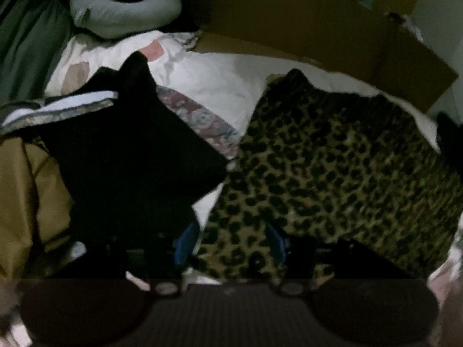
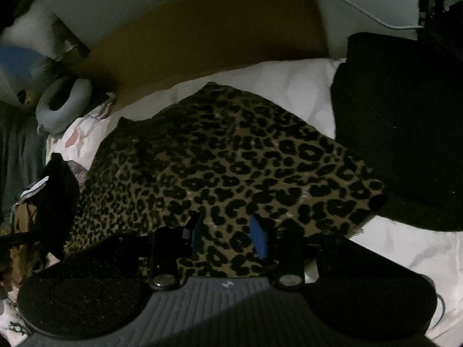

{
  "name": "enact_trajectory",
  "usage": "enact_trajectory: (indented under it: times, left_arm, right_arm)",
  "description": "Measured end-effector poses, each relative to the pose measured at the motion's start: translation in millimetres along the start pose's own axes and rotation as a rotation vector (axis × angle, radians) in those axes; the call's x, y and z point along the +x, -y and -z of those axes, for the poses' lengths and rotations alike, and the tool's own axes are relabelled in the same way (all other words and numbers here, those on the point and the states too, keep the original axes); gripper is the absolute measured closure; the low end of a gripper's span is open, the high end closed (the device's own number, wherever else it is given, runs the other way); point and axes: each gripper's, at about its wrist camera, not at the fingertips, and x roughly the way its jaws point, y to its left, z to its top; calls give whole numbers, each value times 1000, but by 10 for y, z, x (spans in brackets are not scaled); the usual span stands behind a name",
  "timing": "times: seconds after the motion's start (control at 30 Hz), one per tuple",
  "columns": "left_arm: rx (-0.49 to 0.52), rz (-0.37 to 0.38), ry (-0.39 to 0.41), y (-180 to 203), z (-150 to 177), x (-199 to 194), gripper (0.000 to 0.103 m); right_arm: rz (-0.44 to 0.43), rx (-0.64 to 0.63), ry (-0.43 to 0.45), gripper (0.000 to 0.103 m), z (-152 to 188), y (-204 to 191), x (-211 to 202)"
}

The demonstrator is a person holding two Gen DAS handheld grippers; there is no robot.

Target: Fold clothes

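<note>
A leopard-print garment (image 1: 332,159) lies spread over the white bed sheet (image 1: 208,78). Its near edge rises up to both grippers. In the left wrist view, my left gripper (image 1: 231,240) has its blue pads (image 1: 186,241) on either side of a bunch of the leopard cloth, which fills the gap and runs back toward the camera. In the right wrist view, the same garment (image 2: 231,150) fills the gap of my right gripper (image 2: 227,234) between its blue pads (image 2: 259,238). Both grippers look shut on thick bunches of fabric, jaws partly apart.
A black garment (image 1: 130,150) with a white-striped piece lies left of the leopard one. A grey neck pillow (image 1: 121,8) and brown cardboard (image 1: 289,23) sit at the back. A bulky black item (image 2: 399,121) lies to the right. Tan cloth (image 1: 26,202) is at the far left.
</note>
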Motion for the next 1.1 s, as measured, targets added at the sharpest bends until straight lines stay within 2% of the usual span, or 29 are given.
enact_trajectory:
  times: [0.07, 0.13, 0.2, 0.57, 0.83, 0.9, 1.1]
  left_arm:
    - [30, -7, -11, -22, 49, 79, 49]
    - [52, -16, -25, -38, 100, 174, 55]
    - [64, -20, -36, -63, 145, 254, 57]
    - [-8, -8, -56, -313, 304, 469, 66]
    - [-11, 15, -72, -330, 345, 599, 66]
    - [2, 17, -78, -318, 356, 633, 60]
    - [-22, 41, -88, -380, 360, 714, 56]
  right_arm:
    - [-1, -12, -6, 63, 15, -57, 9]
    - [-3, -23, -13, 63, 39, -105, 21]
    - [-4, -35, -22, 63, 70, -146, 36]
    - [-13, -114, -61, 63, 215, -349, 114]
    - [-29, -115, -67, 63, 236, -398, 141]
    - [-25, -117, -71, 63, 248, -396, 148]
    - [-11, -110, -80, 63, 287, -359, 166]
